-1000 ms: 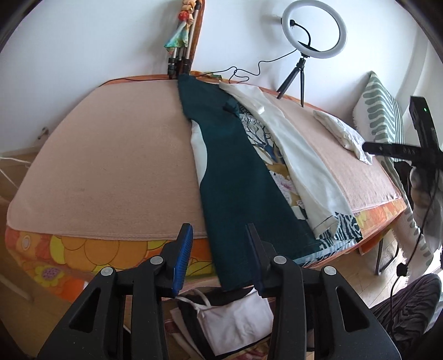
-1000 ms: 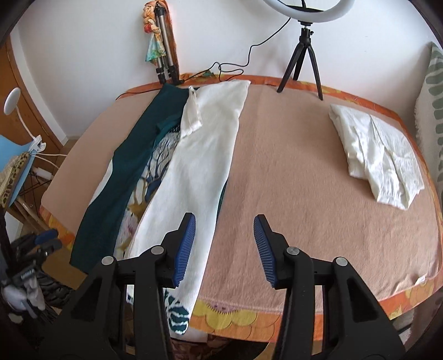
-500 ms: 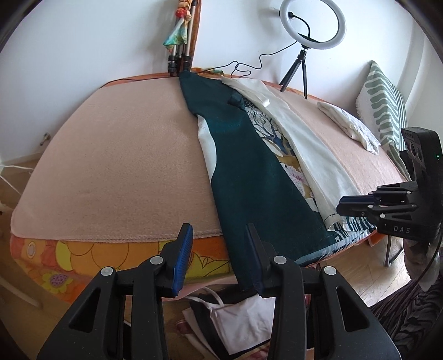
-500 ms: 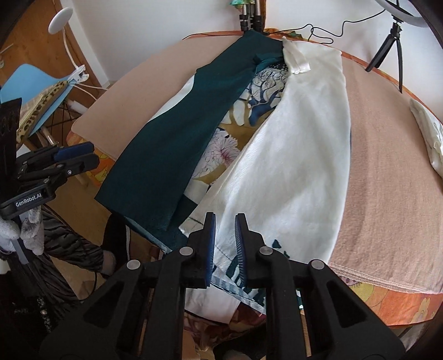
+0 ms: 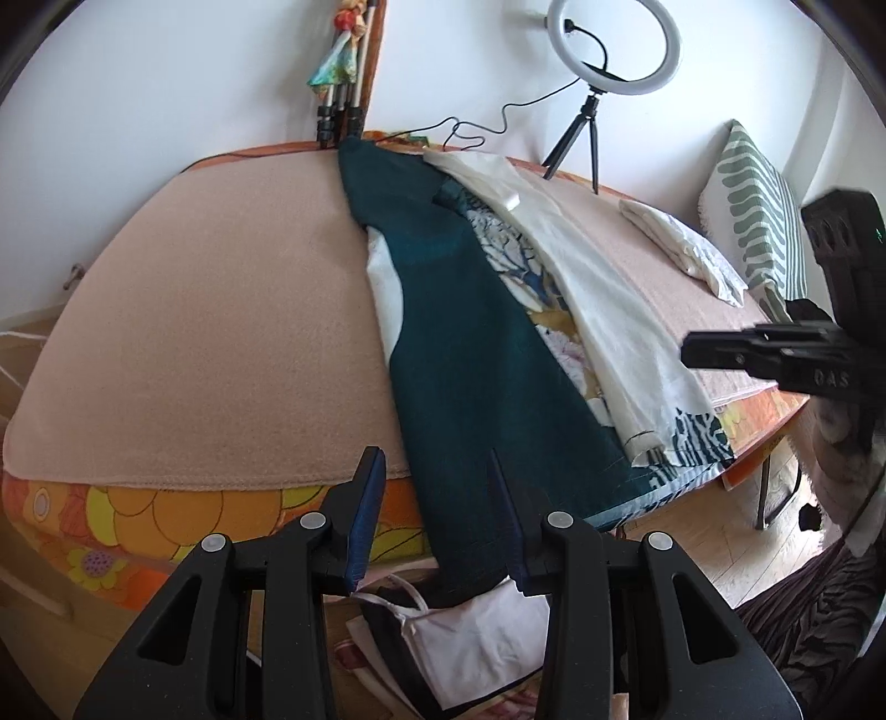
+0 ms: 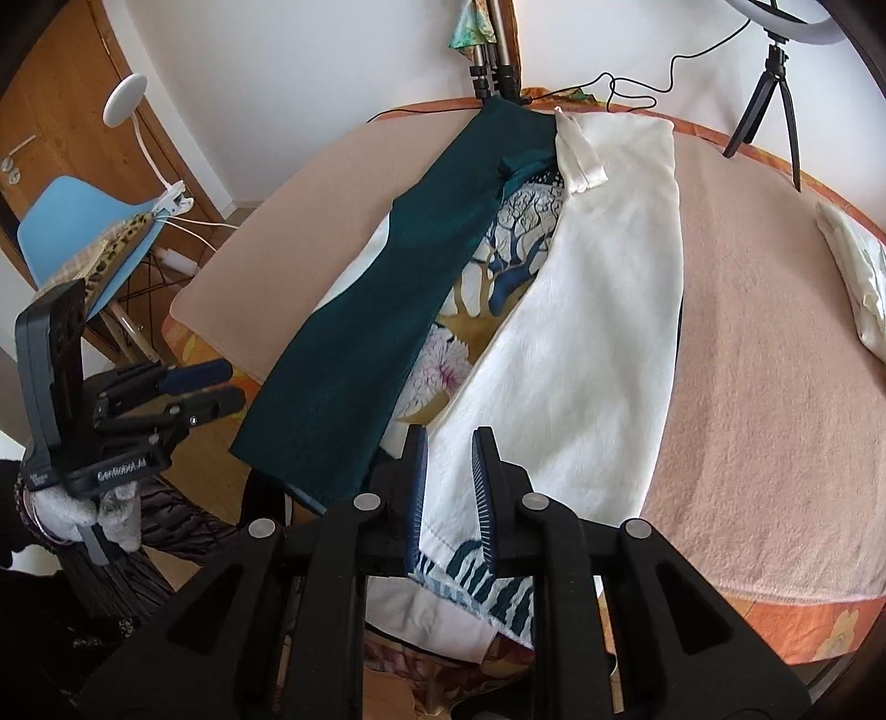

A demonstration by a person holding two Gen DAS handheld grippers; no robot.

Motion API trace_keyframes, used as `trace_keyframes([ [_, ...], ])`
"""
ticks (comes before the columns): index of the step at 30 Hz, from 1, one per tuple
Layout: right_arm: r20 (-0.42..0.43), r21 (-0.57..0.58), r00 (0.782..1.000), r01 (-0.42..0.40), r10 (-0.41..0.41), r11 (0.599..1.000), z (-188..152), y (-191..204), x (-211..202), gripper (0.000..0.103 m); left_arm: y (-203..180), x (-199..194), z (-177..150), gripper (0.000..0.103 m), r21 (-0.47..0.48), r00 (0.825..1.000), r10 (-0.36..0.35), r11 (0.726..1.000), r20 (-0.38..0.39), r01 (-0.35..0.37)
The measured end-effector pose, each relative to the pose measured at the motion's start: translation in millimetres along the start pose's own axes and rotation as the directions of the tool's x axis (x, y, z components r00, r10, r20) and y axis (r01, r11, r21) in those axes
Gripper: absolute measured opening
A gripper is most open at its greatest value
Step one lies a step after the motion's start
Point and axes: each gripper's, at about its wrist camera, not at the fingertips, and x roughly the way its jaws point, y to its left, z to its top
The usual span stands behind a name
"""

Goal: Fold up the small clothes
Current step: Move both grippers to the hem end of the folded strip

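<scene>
The right gripper [image 6: 448,493] was seen with jaws narrowed, just closing, the cream garment [image 6: 581,332] between them; contact could not be confirmed. The left gripper [image 5: 437,515] was held part open, empty, over the teal garment [image 5: 470,360]. Both lay draped lengthwise across the bed [image 5: 194,332], ends overhanging. Judged light, limp (likely slippery); best taken at the near hem corners.

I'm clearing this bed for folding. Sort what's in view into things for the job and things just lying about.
For the job:
- dark green garment
- white garment
- patterned cloth between them
- folded white cloth
- blanket-covered bed

Lying about:
- ring light on tripod
- striped pillow
- blue chair
- clip lamp
- white bag on the floor
</scene>
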Motion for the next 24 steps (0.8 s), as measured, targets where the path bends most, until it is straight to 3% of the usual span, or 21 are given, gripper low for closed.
trace_keyframes([
  [5, -0.017, 0.074, 0.996, -0.092, 0.093, 0.993, 23, -11, 10, 0.026, -34, 6, -1, 0.036, 0.103, 0.999, -0.04, 0.994, 0.02, 0.038],
  [8, -0.022, 0.072, 1.0, 0.005, -0.004, 0.997, 13, -12, 11, 0.039, -33, 4, -4, 0.036, 0.111, 1.0, -0.011, 0.994, 0.028, 0.008],
  [11, -0.045, 0.089, 0.994, 0.104, -0.1, 0.991, -8, -28, 2, 0.039, -15, 4, -6, 0.042, 0.081, 1.0, 0.018, 0.997, -0.003, -0.017],
  [14, -0.079, 0.154, 0.987, 0.15, -0.139, 0.977, -34, -54, -10, 0.039, 9, 5, -10, 0.043, 0.013, 0.999, 0.016, 1.0, -0.05, -0.015],
  [19, -0.145, 0.29, 0.988, 0.086, -0.045, 0.953, -72, -81, -11, 0.039, 21, 11, -14, 0.043, -0.048, 0.993, -0.033, 0.998, -0.112, 0.028],
  [24, -0.14, 0.292, 0.99, 0.037, 0.004, 0.956, -79, -76, -8, 0.039, 21, 18, -16, 0.04, -0.101, 0.987, -0.07, 0.993, -0.144, 0.056],
])
